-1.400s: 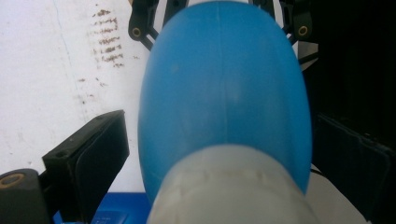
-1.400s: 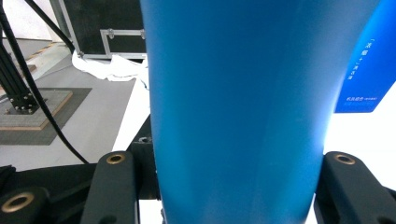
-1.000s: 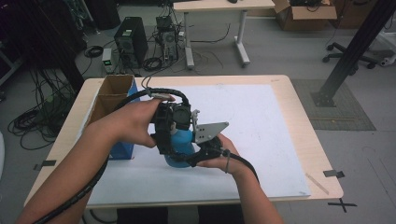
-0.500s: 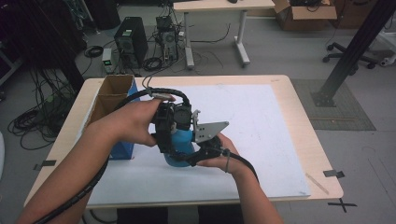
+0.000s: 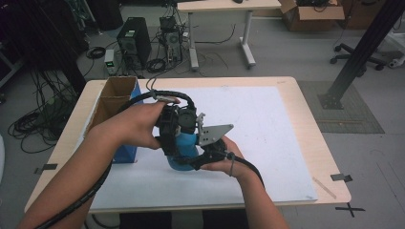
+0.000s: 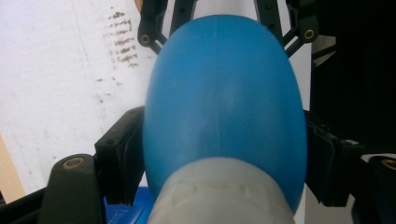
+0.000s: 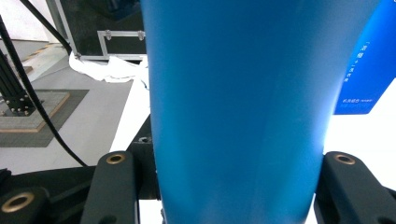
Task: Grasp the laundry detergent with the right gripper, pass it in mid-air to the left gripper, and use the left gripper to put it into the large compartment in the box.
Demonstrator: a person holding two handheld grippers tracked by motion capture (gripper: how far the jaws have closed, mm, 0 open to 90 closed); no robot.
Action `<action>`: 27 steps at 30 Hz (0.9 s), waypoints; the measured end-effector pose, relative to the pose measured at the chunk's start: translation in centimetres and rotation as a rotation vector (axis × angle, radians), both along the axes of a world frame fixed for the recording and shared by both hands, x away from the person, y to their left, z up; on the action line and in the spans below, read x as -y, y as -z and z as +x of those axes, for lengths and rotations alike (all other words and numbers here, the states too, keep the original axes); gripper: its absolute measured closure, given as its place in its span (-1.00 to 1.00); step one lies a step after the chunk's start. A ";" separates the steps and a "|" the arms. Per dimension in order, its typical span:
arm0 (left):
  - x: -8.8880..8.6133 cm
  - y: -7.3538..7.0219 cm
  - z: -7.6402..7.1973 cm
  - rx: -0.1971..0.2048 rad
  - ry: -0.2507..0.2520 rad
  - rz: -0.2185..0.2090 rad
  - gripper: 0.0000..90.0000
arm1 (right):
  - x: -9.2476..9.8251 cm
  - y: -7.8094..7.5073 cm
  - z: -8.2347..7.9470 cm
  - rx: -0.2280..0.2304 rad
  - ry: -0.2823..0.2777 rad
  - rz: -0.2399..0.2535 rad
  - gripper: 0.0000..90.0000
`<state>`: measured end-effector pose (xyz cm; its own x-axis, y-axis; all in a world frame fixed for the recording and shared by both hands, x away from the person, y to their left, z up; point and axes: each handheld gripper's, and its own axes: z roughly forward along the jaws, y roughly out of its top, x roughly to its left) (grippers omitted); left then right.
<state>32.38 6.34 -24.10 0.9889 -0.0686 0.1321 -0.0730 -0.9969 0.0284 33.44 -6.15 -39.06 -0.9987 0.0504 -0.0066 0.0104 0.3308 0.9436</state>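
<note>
A blue bottle [image 5: 185, 145] with a pale grey cap end [image 6: 219, 196] is held over the white mat [image 5: 267, 119] near the table's middle, between both hands. My left gripper [image 5: 175, 136] comes at it from the left, and its black pads press both sides of the bottle [image 6: 224, 93]. My right gripper [image 5: 203, 150], with its grey plate on top, holds it from the right. In the right gripper view the blue body [image 7: 233, 107] stands between the two jaws, touching both. The other gripper's black links [image 6: 152, 21] show behind the bottle.
An open cardboard box [image 5: 111, 98] with a blue side [image 7: 366, 70] stands at the table's left, close to my left forearm. The wooden table edge [image 5: 329, 157] runs along the right. Computer towers, cables and another table lie on the floor beyond.
</note>
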 end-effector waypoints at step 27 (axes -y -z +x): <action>0.1 0.5 -0.1 0.010 -0.013 0.040 -0.16 | -0.3 0.2 -0.2 0.021 0.019 -0.023 0.00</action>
<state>32.30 6.25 -24.63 0.9883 -0.0611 0.1398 -0.0599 -0.9981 -0.0126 33.26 -5.90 -39.24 -0.9972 0.0688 -0.0294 -0.0033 0.3525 0.9358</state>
